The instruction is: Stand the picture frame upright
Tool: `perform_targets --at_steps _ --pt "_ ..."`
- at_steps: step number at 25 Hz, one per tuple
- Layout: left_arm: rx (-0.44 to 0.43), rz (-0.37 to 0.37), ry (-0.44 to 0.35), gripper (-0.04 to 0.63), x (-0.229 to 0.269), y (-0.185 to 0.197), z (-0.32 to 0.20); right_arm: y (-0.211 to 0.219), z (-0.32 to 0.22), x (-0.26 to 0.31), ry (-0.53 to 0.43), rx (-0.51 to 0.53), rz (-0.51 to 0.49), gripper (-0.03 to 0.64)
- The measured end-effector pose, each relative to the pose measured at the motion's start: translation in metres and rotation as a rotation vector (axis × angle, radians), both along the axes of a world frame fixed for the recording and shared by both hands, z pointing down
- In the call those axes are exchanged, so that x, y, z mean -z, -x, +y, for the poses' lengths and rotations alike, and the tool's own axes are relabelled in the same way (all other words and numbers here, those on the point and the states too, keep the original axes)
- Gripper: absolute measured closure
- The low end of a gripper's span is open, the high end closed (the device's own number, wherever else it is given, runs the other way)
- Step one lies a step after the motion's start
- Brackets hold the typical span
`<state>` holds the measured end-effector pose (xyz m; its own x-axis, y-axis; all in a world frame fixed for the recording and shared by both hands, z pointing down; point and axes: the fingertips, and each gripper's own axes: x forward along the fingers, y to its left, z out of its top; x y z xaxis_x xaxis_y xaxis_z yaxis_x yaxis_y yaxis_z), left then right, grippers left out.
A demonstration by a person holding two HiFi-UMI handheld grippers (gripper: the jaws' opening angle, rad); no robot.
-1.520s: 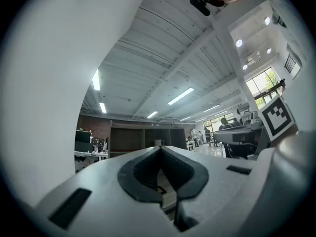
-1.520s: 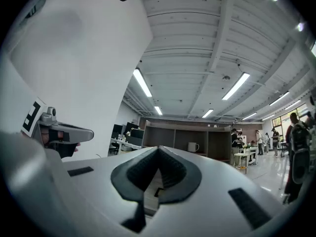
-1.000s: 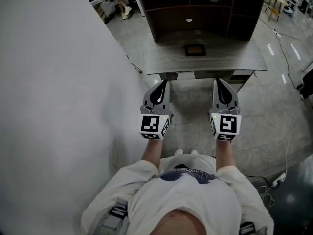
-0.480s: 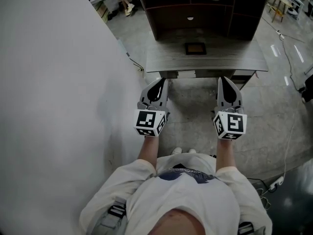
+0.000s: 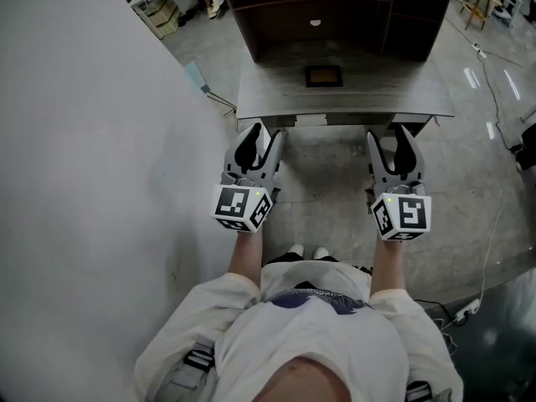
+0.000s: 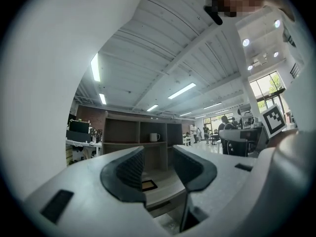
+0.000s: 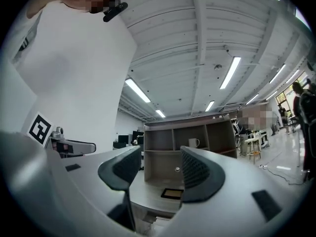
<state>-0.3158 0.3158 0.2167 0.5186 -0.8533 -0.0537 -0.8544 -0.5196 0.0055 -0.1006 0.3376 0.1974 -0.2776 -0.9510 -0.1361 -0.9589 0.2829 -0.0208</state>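
The picture frame (image 5: 323,76) is small, dark-rimmed and brown inside. It lies flat on the grey desk (image 5: 377,103), close to the shelf unit. It shows between the jaws in the left gripper view (image 6: 147,184) and the right gripper view (image 7: 173,193). My left gripper (image 5: 258,141) and right gripper (image 5: 394,145) hang side by side in the air just short of the desk's front edge, well away from the frame. The jaws of both are opening, with nothing between them.
A dark open shelf unit (image 5: 276,23) stands at the back of the desk, with a white mug (image 7: 193,142) on an upper shelf and a small white object (image 5: 315,23) lower down. A white wall (image 5: 84,141) runs along the left. Cables (image 5: 494,99) lie on the floor at right.
Both grippers have gone from shut to open. They have moved slightly apart, and the desk now lies closer in the head view.
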Motion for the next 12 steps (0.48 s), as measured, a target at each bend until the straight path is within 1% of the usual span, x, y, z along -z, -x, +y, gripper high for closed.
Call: perform_targets --at_steps 3,6,12 --pt "-0.004 -0.004 0.048 0.437 -0.020 -0.009 -0.004 -0.010 -0.004 -0.016 0.038 -0.002 -0.007 0.396" --pt "-0.001 -0.008 0.096 0.433 -0.040 -0.011 -0.012 -0.012 -0.012 -0.036 0.080 0.004 -0.003 0.396" --pt "-0.001 -0.022 0.162 0.431 -0.078 -0.009 -0.046 -0.015 -0.046 -0.073 0.146 -0.004 -0.011 0.396"
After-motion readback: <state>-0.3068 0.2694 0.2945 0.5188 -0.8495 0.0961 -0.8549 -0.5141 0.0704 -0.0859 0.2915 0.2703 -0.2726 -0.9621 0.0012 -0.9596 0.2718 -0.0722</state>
